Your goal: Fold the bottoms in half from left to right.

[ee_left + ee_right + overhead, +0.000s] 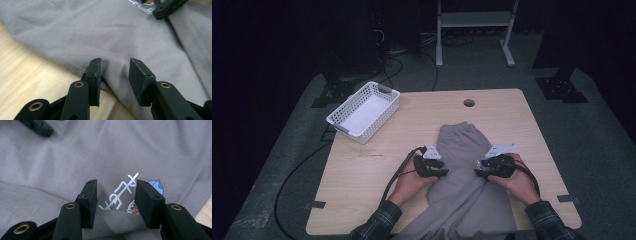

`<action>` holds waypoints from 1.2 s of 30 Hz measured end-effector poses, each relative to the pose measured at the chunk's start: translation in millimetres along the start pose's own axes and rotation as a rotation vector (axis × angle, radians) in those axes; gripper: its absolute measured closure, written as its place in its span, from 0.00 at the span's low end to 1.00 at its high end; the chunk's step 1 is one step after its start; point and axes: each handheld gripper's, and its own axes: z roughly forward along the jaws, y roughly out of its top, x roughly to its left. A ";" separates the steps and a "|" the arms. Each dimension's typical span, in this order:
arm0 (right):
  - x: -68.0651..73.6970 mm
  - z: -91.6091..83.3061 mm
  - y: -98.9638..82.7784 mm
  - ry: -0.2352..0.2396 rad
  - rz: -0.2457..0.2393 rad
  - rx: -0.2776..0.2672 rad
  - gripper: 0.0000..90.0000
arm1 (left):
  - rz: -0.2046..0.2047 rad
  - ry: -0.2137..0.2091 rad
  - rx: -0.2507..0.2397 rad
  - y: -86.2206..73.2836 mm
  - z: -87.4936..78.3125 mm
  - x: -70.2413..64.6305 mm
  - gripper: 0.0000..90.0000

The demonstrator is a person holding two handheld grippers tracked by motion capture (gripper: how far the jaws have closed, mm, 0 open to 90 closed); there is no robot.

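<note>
A grey garment [460,150] lies on the wooden table [362,170], its lower part hanging over the near edge. My left gripper [443,172] rests at the garment's left edge. In the left gripper view its jaws stand apart [115,72] over the cloth [100,32], a low ridge of fabric between them, pads not pressing. My right gripper [478,173] sits on the garment's right side. Its jaws are apart [116,195] just above a fold, over a white-lettered cartoon print [125,191] on the cloth [125,145].
A white slotted basket [364,111] stands at the table's far left corner. A round cable hole [469,103] is near the far edge. A black cable [302,170] trails off the left side. Each gripper view catches the other gripper's jaw at its top edge.
</note>
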 end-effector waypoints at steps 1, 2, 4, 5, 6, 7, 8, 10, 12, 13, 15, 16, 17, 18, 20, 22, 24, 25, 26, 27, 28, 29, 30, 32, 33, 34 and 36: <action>0.1 1.2 -0.1 0.002 0.000 0.001 0.57 | 0.001 0.013 0.006 0.3 -0.4 1.4 0.70; -0.3 2.6 0.8 0.008 0.000 -0.004 0.57 | 0.001 0.020 0.010 0.5 -0.5 2.1 0.71; -0.7 4.9 3.2 0.013 -0.003 -0.002 0.57 | 0.005 0.030 0.017 0.8 -1.0 6.1 0.71; -1.2 6.5 4.7 0.014 -0.001 -0.004 0.57 | 0.001 0.034 0.015 0.8 -1.0 8.5 0.71; -2.1 8.5 6.3 0.016 -0.002 -0.009 0.57 | 0.003 0.043 0.018 0.7 -1.5 11.3 0.71; -3.2 10.5 8.1 0.017 -0.001 -0.012 0.57 | 0.000 0.051 0.017 0.6 -1.5 14.2 0.71; -4.7 12.7 10.0 0.019 -0.005 -0.016 0.57 | -0.004 0.055 0.020 0.6 -2.0 17.7 0.71; -6.9 17.1 14.4 0.019 0.000 -0.019 0.57 | -0.020 0.060 0.018 0.5 -2.3 23.8 0.71; -9.0 21.5 18.6 0.017 0.004 -0.024 0.57 | -0.034 0.065 0.017 1.2 -2.0 31.9 0.72; -10.6 23.6 21.2 0.017 0.000 -0.023 0.57 | -0.044 0.067 0.013 1.6 -1.3 36.3 0.72; -13.5 28.0 26.5 0.017 0.004 -0.021 0.57 | -0.042 0.077 0.023 3.2 -1.0 42.4 0.72; -15.1 30.4 28.7 0.014 0.009 -0.024 0.57 | -0.042 0.077 0.023 3.2 -1.0 42.4 0.72; -17.8 34.0 32.2 0.012 0.013 -0.029 0.57 | -0.049 0.091 0.022 4.5 0.4 49.1 0.72; -19.0 35.3 33.3 0.011 0.012 -0.031 0.57 | -0.054 0.099 0.020 4.9 0.9 51.9 0.72; -22.4 39.5 37.5 0.010 0.020 -0.036 0.57 | -0.063 0.104 0.019 5.4 1.2 55.9 0.72; -24.9 42.0 40.5 0.009 0.022 -0.036 0.58 | -0.089 0.088 0.015 5.5 0.6 56.8 0.69; -25.9 42.9 41.4 0.011 0.022 -0.038 0.58 | -0.136 0.058 -0.034 3.9 -4.6 54.2 0.67; -25.7 42.8 41.2 0.011 0.023 -0.039 0.58 | -0.148 0.041 -0.050 3.3 -7.1 53.0 0.67; -25.5 42.5 41.2 0.011 0.024 -0.037 0.58 | -0.155 0.030 -0.068 2.9 -9.1 50.8 0.68; -25.0 41.9 41.4 0.010 0.024 -0.033 0.59 | -0.145 0.022 -0.074 2.1 -12.7 46.5 0.68; -24.3 40.1 41.8 0.005 0.029 -0.043 0.60 | -0.135 0.019 -0.073 1.6 -14.7 43.4 0.68; -23.2 38.4 42.4 0.008 0.030 -0.062 0.61 | -0.113 0.015 -0.065 0.1 -17.8 38.6 0.68; -20.7 34.6 44.3 0.022 0.025 -0.085 0.62 | -0.104 0.014 -0.060 -1.1 -19.5 35.9 0.68; -13.1 27.4 48.3 0.051 0.005 -0.107 0.63 | -0.100 0.022 -0.072 -5.8 -23.0 29.9 0.69; -9.6 24.9 49.4 0.058 -0.010 -0.116 0.63 | -0.093 0.025 -0.063 -9.2 -24.3 27.7 0.69; -3.0 21.3 50.7 0.081 -0.020 -0.127 0.64 | -0.087 0.027 -0.053 -11.4 -24.4 27.3 0.69; 8.9 17.9 52.5 0.128 -0.036 -0.141 0.65 | -0.091 0.031 -0.031 -18.1 -21.4 27.5 0.69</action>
